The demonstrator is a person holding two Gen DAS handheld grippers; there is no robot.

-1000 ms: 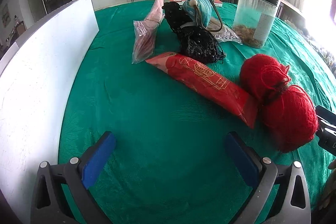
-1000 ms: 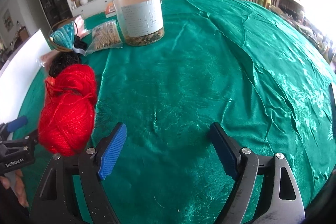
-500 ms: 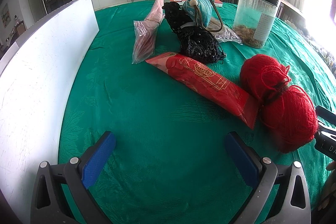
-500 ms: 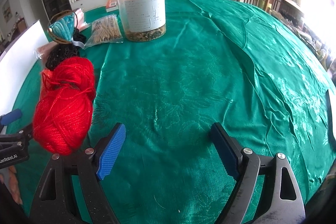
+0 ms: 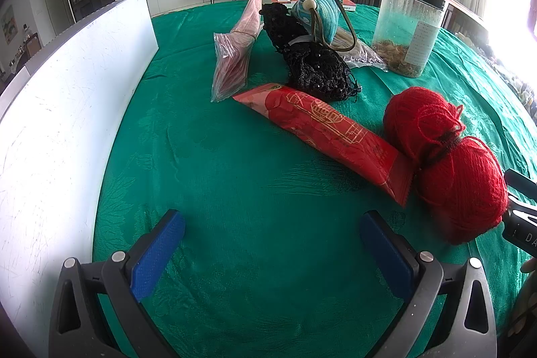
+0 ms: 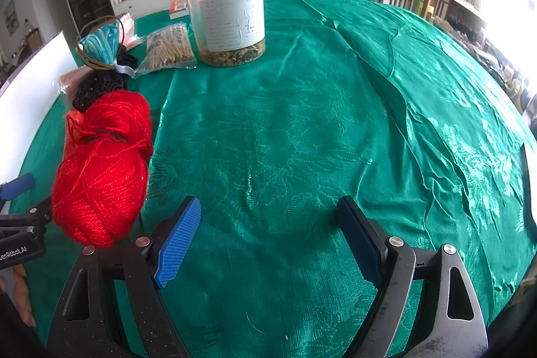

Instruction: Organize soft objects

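A skein of red yarn lies on the green tablecloth, right of a long red packet. Behind them sit a black beaded mesh bundle, a teal yarn pouch with a brown cord and a pink striped bag. My left gripper hangs open over bare cloth, nothing between its blue pads. In the right wrist view the red yarn lies just left of my open right gripper, which holds nothing.
A white board stands along the table's left side. A clear jar with a black lid and a bag of wooden sticks sit at the back. The cloth's right half is wrinkled.
The right wrist view has shifted slightly, so the red yarn sits a little further right and lower. The left view is unchanged.
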